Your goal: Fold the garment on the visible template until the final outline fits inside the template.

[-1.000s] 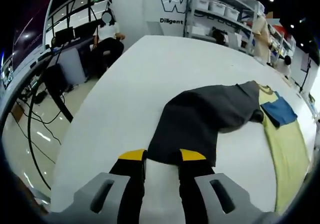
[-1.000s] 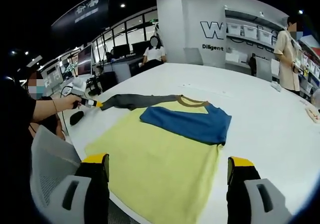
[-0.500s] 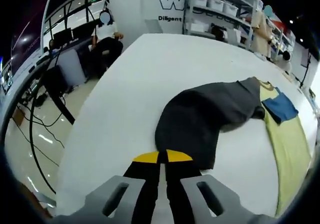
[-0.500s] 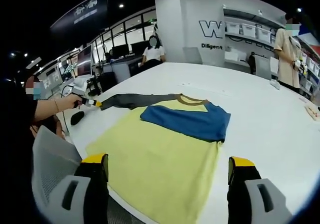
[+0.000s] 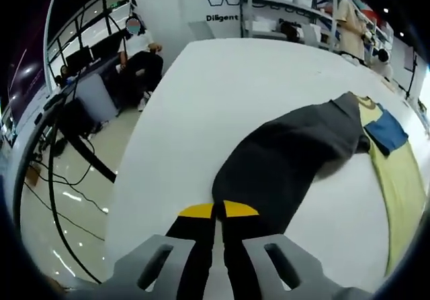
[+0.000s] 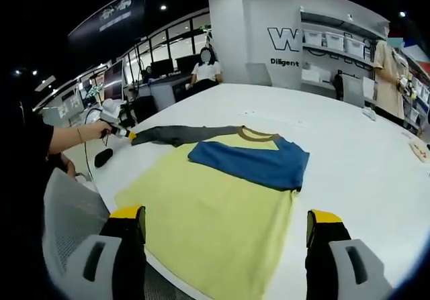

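A: Left gripper (image 5: 218, 209) clamps the grey sleeve (image 5: 289, 159) cuff near the table (image 5: 201, 92) edge; right gripper (image 6: 227, 223) gapes, empty, over the shirt (image 6: 222, 199).

B: Risk: a thin pinch could slip mid-fold, dropping the sleeve crooked.

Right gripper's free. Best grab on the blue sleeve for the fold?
Take the blue sleeve at its cuff edge nearest the right gripper, coming in low from the table's open side: it lies flat across the yellow body, that corner exposed.
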Demonstrator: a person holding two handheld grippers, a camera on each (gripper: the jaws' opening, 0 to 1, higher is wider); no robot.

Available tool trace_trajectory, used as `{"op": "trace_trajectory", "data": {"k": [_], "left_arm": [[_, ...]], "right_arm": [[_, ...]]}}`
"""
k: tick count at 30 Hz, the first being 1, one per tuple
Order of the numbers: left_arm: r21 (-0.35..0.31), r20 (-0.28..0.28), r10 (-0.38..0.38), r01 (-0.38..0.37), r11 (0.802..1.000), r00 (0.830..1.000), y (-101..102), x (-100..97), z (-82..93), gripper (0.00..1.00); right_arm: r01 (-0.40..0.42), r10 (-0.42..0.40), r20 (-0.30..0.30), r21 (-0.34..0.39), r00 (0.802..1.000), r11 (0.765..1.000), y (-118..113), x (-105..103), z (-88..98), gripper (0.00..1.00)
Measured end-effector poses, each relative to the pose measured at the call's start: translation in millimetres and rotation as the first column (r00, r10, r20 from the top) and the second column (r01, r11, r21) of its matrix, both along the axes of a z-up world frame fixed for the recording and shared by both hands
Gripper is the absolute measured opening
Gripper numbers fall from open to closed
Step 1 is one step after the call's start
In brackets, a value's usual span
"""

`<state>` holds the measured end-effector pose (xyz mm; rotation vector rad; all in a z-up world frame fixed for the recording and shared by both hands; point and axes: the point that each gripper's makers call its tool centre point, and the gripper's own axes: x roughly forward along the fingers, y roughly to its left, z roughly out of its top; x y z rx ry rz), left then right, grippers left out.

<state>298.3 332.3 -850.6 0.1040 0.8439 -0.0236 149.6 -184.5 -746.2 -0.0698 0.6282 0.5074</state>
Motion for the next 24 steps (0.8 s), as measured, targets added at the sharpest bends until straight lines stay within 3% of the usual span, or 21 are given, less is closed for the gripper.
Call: {"op": "trace_trajectory", "data": {"k": [24], "left_arm": [[0.081,-0.073,-0.053,0.059,0.995,0.996,26,27.6,1.0,0.02]], "right_arm": [[0.006,-0.006,-0.019,-0.02,1.0,1.0,-5,-3,-1.3,0.99]]}}
